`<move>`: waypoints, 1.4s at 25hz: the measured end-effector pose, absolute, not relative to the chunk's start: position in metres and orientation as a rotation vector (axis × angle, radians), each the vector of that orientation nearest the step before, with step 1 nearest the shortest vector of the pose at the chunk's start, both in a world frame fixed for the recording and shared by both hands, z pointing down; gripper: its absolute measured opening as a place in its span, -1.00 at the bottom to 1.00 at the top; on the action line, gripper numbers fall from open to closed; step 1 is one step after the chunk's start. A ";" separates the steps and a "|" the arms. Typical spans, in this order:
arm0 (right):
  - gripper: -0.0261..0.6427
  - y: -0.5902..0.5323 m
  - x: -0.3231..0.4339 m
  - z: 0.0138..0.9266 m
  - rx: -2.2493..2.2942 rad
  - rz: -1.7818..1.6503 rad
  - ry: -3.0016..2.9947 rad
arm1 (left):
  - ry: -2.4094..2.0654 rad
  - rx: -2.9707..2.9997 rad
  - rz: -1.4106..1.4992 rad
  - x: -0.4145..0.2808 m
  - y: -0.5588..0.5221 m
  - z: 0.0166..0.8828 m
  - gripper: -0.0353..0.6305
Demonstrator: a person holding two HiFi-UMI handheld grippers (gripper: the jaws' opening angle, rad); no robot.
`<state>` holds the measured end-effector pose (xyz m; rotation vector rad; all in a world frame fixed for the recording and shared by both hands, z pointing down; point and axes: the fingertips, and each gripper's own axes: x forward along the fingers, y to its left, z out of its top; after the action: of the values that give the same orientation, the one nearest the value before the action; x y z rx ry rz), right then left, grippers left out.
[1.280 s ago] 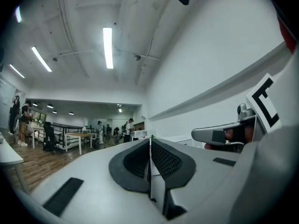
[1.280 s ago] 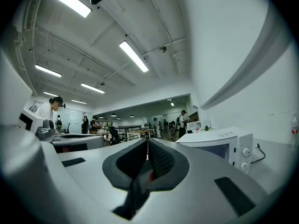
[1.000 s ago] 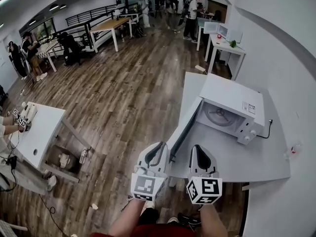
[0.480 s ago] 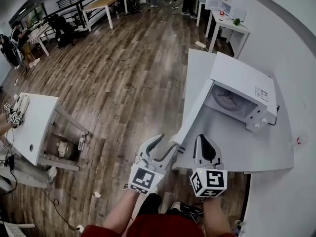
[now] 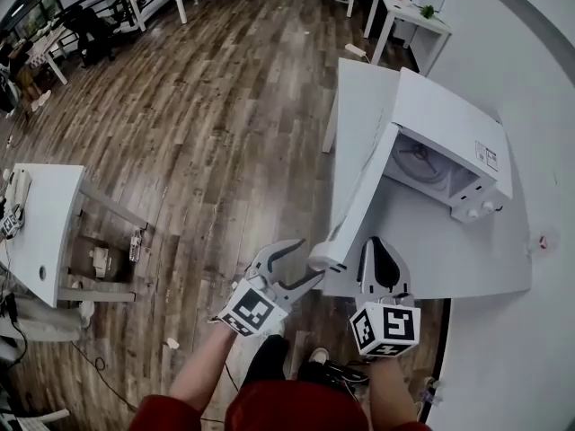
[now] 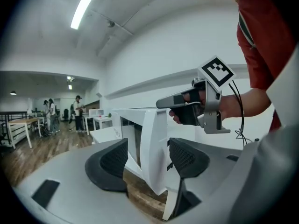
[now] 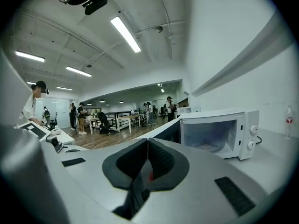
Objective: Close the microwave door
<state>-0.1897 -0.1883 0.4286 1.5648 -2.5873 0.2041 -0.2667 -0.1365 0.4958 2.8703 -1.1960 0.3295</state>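
A white microwave stands on a white table with its door swung wide open towards me. My left gripper is at the door's free end with its jaws opening. In the left gripper view the door's edge shows between the pads, which do not press on it. My right gripper hovers over the table's near edge, shut and empty, beside the door. From the right gripper view I see the open cavity and the control knobs.
A wall runs along the table's right side, with a small bottle by it. A low white table with gear stands at the left across the wooden floor. More tables and people are far back.
The left gripper's jaws have gone from shut to wide open, and it has sunk to the door's free end. The right gripper has come down a little too.
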 end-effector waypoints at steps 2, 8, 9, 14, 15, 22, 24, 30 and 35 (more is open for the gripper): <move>-0.83 -0.189 -0.192 0.431 1.584 0.200 -2.560 | -1.120 2.888 0.317 -0.269 -0.139 0.503 -0.08; -0.83 -0.193 -0.190 0.436 1.658 0.197 -2.494 | -0.894 2.960 0.325 -0.264 -0.147 0.516 -0.08; -0.83 -0.195 -0.190 0.437 1.669 0.199 -2.483 | -0.868 2.973 0.320 -0.263 -0.149 0.516 -0.08; -0.83 -0.199 -0.183 0.440 1.731 0.201 -2.425 | -0.734 2.999 0.350 -0.256 -0.153 0.527 -0.08; -0.83 -0.199 -0.181 0.440 1.743 0.201 -2.415 | -0.708 3.006 0.360 -0.254 -0.152 0.529 -0.08; -0.83 -0.201 -0.165 0.440 1.812 0.202 -2.364 | -0.580 3.079 0.333 -0.238 -0.148 0.522 -0.25; -0.83 -0.200 -0.163 0.438 1.828 0.196 -2.357 | -0.558 3.088 0.354 -0.236 -0.147 0.523 -0.27; -0.83 -0.195 -0.147 0.433 1.885 0.185 -2.324 | -0.442 3.120 0.413 -0.220 -0.142 0.523 -0.35; -0.83 -0.191 -0.115 0.430 1.949 0.192 -2.297 | -0.415 3.120 0.385 -0.187 -0.137 0.522 -0.38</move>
<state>-0.1151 -0.1907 0.4299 1.9493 -2.2968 0.1924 -0.1874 -0.1373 0.5218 3.1204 -0.4155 0.3846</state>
